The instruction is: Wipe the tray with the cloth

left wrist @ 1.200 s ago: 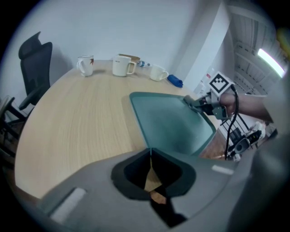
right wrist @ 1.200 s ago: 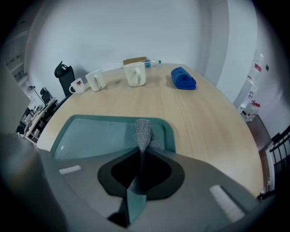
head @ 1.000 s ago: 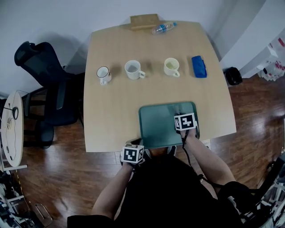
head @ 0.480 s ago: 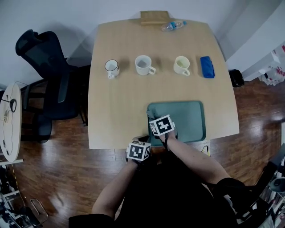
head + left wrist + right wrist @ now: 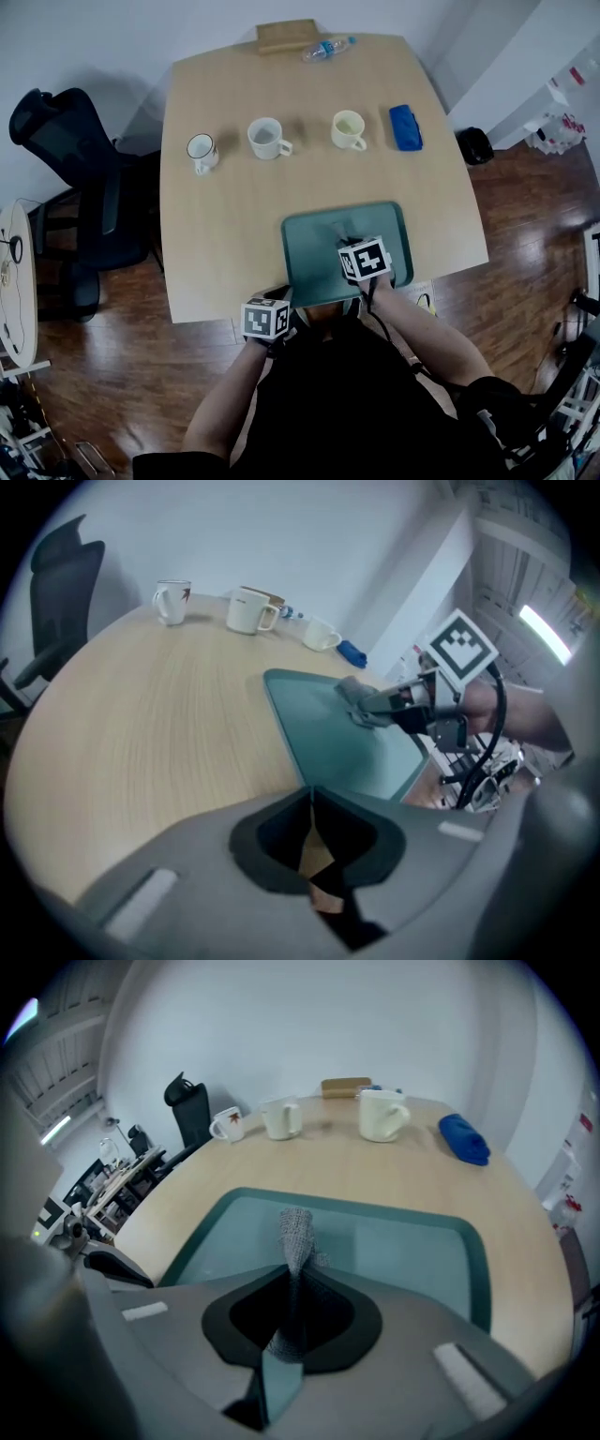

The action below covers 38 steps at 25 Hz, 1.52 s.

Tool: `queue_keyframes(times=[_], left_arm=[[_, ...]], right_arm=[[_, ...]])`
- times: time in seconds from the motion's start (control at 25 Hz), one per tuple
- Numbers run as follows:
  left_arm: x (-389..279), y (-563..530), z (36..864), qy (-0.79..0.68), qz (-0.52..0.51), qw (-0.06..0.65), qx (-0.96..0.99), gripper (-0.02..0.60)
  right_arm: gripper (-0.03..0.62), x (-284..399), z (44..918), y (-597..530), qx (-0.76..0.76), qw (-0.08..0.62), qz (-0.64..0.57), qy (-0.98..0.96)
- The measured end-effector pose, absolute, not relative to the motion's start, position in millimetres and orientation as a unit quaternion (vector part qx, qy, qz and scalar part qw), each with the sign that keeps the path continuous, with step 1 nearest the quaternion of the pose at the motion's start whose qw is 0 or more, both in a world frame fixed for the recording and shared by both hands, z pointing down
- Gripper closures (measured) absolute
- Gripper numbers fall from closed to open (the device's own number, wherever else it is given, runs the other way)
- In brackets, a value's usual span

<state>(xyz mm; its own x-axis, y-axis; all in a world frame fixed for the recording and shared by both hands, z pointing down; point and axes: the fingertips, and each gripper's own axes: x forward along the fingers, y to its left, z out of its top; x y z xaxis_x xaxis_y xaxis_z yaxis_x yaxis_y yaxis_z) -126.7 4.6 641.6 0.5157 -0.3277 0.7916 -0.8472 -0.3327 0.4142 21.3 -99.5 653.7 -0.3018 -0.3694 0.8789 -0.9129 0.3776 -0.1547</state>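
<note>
A teal tray (image 5: 309,253) lies at the near edge of the wooden table (image 5: 225,234). My right gripper (image 5: 352,237) is over the tray, right of its middle, shut on a grey cloth (image 5: 295,1227). The cloth hangs from the jaws down to the tray floor (image 5: 394,1251). In the left gripper view the cloth (image 5: 356,696) shows bunched under the right gripper (image 5: 380,705). My left gripper (image 5: 309,794) is at the tray's near-left corner (image 5: 295,752), jaws closed on the rim there. In the head view the left gripper (image 5: 283,297) sits at the table's front edge.
Three mugs stand in a row at the far side: a dark-rimmed mug (image 5: 200,150), a white mug (image 5: 266,138) and a cream mug (image 5: 348,129). A blue object (image 5: 404,127) lies right of them. A bottle (image 5: 323,47) and a wooden box (image 5: 286,35) lie at the back edge. A black chair (image 5: 66,141) stands to the left.
My right gripper dragged the cloth from the tray's right side to its near-left part, then back towards the right of middle. The left gripper stayed at the tray's corner.
</note>
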Motion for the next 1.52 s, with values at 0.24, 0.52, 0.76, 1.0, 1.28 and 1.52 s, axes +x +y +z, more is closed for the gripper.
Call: queue_keyframes(times=[0.24,0.52,0.76,1.0,1.28,1.52], left_arm=[[-125.8,5.7,642.1,-0.409,0.304,0.431,0.745,0.568],[-123.2,5.0,642.8,-0.421,0.307,0.427,0.739,0.568],[-122.0,4.6,642.9,-0.418,0.301,0.428,0.742,0.568],[-123.7,4.6,640.1,-0.407,0.294,0.435,0.747,0.568],[-121.4,5.2,639.2,-0.383,0.294,0.432,0.762,0.568],[-122.6,4.8,639.0,-0.365,0.300,0.429,0.770,0.566]], right_arm=[[0.566,150.6,654.5,-96.5,0.516,0.393,0.358,-0.672],[0.566,192.7,666.2,-90.3,0.545,0.379,0.383,-0.643],[0.566,152.9,669.0,-89.6,0.526,0.392,0.382,-0.651],[0.566,62.8,667.5,-80.7,0.473,0.407,0.368,-0.689],[0.566,-32.6,664.2,-65.7,0.413,0.420,0.345,-0.731],[0.566,-102.3,663.0,-51.7,0.336,0.427,0.317,-0.777]])
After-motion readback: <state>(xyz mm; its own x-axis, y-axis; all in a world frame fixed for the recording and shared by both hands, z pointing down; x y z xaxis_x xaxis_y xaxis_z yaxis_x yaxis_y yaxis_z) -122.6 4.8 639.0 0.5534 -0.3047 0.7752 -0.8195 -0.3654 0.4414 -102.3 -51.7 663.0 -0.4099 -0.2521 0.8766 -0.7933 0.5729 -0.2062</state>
